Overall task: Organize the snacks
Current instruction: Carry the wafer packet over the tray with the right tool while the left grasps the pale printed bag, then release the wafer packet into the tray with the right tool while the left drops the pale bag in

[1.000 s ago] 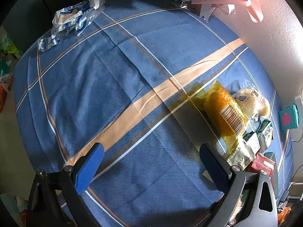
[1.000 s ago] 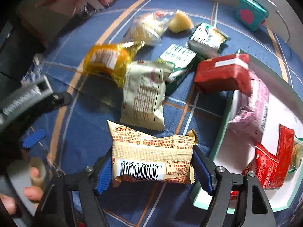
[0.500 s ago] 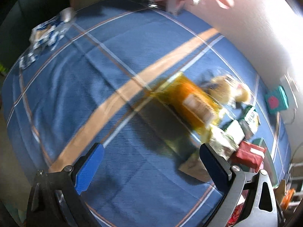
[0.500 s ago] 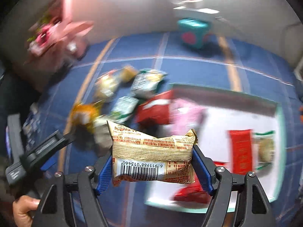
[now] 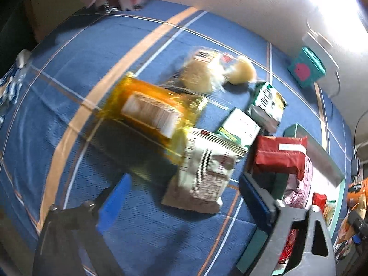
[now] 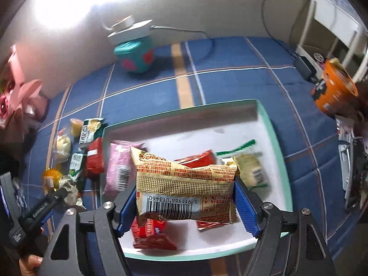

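- Two grippers in use, one per hand, over a blue plaid tablecloth (image 5: 69, 73).
- Right gripper (image 6: 184, 203): blue pads clamped on both ends of a tan snack packet (image 6: 185, 191), barcode facing the lens. A second ago this packet hung over the loose pile; it now hangs over the white tray (image 6: 273, 138) at frame centre. Judged: carry nearly complete, release into the tray is what remains.
- Left gripper (image 5: 181, 202): jaws closing, yet nothing sits between them; the pads stand apart above bare cloth and the near edge of a white-and-brown packet (image 5: 204, 172). A second ago only the orange packet (image 5: 149, 112) and a few items at the frame's right edge were in view; now the whole pile fills mid-frame. Judged: this hand is lining up the next pick.
- Left wrist view only: loose stock close up, though blurred. Orange packet overlapping the white-and-brown packet; two pale buns (image 5: 200, 73) upper centre; green-and-white packets (image 5: 266, 103); red packet (image 5: 280, 154) leaning on the tray's near wall.
- Right wrist view only: tray contents. Pink packet (image 6: 119, 168) at its left side, red packets (image 6: 151, 234) lower left and behind the held packet, a pale wrapped item (image 6: 250, 170) to the right. Also the left gripper's body, lower left, and an orange cup (image 6: 333, 92) at the upper right.
- Both views: teal box (image 6: 135, 57) by the wall.
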`<move>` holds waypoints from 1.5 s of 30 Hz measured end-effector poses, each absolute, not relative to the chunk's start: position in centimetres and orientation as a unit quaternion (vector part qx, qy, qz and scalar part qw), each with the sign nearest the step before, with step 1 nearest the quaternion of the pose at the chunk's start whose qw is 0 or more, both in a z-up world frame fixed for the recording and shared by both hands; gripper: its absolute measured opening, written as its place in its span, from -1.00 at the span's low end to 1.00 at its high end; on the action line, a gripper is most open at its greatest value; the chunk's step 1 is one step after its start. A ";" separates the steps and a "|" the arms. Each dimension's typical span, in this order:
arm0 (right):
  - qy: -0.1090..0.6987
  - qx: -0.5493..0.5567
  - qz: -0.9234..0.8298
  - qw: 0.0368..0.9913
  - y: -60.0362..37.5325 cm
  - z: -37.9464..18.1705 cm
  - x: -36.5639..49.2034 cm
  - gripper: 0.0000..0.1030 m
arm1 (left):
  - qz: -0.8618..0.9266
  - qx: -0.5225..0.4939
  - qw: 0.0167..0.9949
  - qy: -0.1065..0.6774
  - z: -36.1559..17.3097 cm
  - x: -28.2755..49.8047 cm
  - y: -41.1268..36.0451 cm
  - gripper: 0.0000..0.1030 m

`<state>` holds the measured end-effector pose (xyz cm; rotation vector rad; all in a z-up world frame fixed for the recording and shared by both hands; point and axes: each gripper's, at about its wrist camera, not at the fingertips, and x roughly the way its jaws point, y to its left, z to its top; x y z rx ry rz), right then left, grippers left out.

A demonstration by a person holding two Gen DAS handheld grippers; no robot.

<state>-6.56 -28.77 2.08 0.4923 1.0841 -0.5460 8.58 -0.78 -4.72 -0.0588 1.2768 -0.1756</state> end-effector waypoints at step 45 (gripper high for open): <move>0.493 0.291 -0.301 0.763 -34.5 -0.2 -8.5 0.50 | -0.310 0.118 0.805 0.492 0.9 0.6 -17.9 0.08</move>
